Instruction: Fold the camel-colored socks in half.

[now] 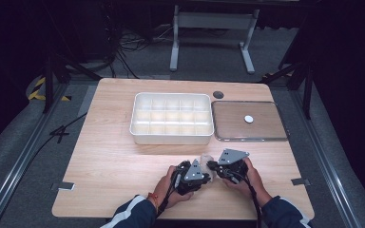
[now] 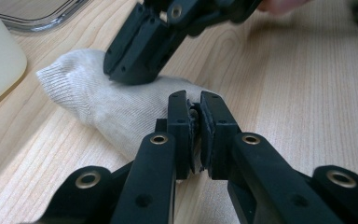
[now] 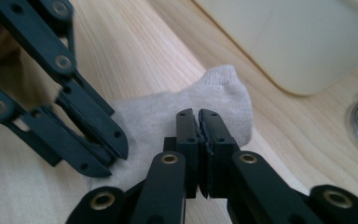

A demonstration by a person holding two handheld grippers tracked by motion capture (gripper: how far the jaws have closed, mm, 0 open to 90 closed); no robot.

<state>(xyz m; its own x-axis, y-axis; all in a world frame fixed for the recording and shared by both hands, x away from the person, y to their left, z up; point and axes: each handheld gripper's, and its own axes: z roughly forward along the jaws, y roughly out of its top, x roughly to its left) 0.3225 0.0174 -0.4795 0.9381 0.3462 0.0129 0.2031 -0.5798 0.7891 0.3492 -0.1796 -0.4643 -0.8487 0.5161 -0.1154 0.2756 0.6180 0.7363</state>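
A beige sock (image 1: 204,158) lies on the wooden table near its front edge, between my two grippers. In the left gripper view the sock (image 2: 93,100) stretches away to the left, and my left gripper (image 2: 196,100) is shut on a fold of it at its near end. The right gripper (image 2: 135,70) comes in from above and bears down on the sock's far side. In the right gripper view my right gripper (image 3: 198,115) is shut on the sock (image 3: 168,105), with the left gripper (image 3: 105,144) clamped on it at the left. From above, the left gripper (image 1: 204,172) and right gripper (image 1: 211,165) nearly meet.
A white box with several compartments (image 1: 172,141) stands in the middle of the table, and its wall (image 3: 298,46) is close behind the sock. To its right lies a clear lid (image 1: 249,138) with a small white disc (image 1: 249,118) on it. A dark round grommet (image 1: 218,94) sits behind.
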